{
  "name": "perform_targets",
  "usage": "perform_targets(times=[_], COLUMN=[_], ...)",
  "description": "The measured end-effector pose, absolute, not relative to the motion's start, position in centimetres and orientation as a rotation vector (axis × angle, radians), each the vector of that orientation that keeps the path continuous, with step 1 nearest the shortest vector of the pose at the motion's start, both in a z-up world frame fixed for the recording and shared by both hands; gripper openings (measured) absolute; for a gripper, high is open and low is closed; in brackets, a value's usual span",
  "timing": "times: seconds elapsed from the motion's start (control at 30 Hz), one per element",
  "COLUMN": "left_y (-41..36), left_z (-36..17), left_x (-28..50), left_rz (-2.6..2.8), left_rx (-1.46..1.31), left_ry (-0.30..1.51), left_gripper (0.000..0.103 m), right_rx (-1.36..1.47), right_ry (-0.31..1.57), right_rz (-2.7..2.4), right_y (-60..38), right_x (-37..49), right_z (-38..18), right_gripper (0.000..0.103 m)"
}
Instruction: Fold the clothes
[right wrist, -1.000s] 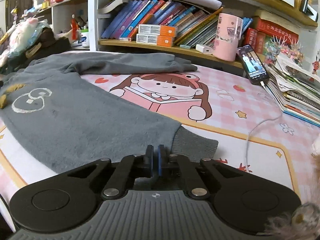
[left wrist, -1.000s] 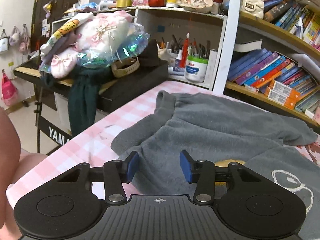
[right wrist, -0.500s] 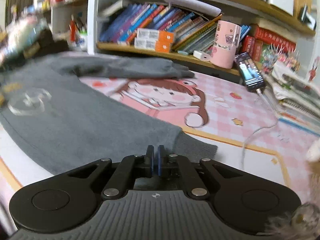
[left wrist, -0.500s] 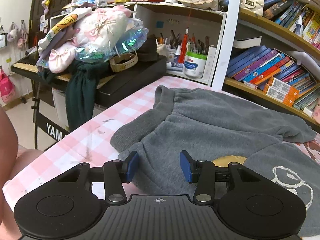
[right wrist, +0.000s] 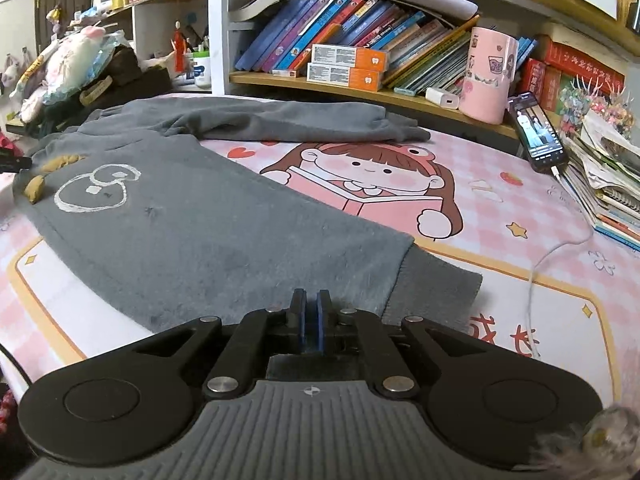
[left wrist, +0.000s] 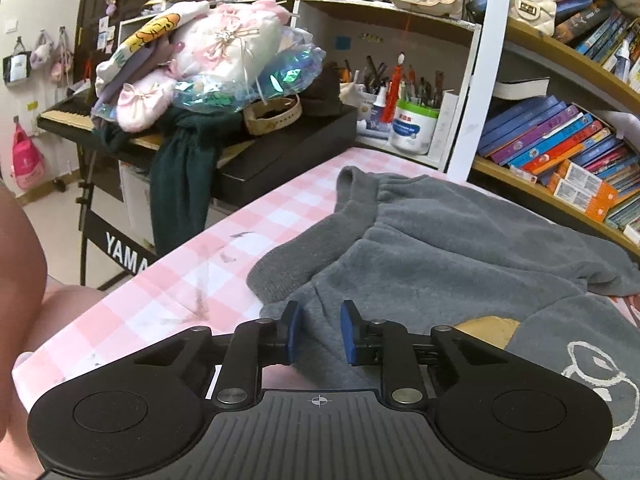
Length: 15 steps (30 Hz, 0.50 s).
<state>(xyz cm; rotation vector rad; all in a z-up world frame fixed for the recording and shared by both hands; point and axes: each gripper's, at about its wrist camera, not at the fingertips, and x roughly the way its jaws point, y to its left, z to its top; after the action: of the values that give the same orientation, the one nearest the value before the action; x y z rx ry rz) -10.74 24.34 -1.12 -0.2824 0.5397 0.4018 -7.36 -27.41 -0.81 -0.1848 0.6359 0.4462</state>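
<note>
Left wrist view: my left gripper [left wrist: 318, 330] sits low over the near corner of the grey garment [left wrist: 460, 256]; fingers [left wrist: 291, 332] narrow and closing, fleece between the blue pads, pads not yet pressing on it
Right wrist view: my right gripper [right wrist: 311, 320] at the garment's other end; fingers [right wrist: 301, 318] closed almost together; I cannot tell whether any fabric is caught between them; the ribbed cuff [right wrist: 436, 288] lies just beside the tips, to the right
Garment: grey garment spread flat on the bench [right wrist: 520, 216]; white outline print [right wrist: 94, 188] and mustard patches [right wrist: 38, 188] near its left end; one part runs along the back edge by the shelf, the other comes toward my right gripper
Bench: pink check cover [left wrist: 168, 280] on the left side; cartoon girl print [right wrist: 368, 184] on the right, bare, beside the garment
Around: bookshelf with books [right wrist: 340, 36] behind the bench; pink mug [right wrist: 486, 76] and a phone [right wrist: 538, 132] propped at the back right, white cable [right wrist: 536, 276] trailing from it; paper stack [right wrist: 608, 184] at far right; keyboard [left wrist: 256, 152] piled with soft toys to the left; pen pot [left wrist: 412, 128] on the low shelf
Person: bare skin [left wrist: 20, 272] at the left edge of the left wrist view
</note>
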Motion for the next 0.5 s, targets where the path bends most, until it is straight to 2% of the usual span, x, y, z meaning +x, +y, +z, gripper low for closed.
perform_targets(times=[0.33, 0.5], left_y=[23.3, 22.1], left_z=[-0.5, 0.5], left_x=[-10.8, -11.0], left_rz=[0.399, 0.363], left_rx=[-0.247, -0.23], left_ry=[0.536, 0.505], left_gripper=[0.024, 0.029], right_rx=[-0.219, -0.204], right_ry=[0.614, 0.598], right_rz=[0.393, 0.425], right_y=[-28.4, -28.1], right_x=[-7.3, -7.7], right_z=[-0.5, -0.1], right_gripper=[0.005, 0.006])
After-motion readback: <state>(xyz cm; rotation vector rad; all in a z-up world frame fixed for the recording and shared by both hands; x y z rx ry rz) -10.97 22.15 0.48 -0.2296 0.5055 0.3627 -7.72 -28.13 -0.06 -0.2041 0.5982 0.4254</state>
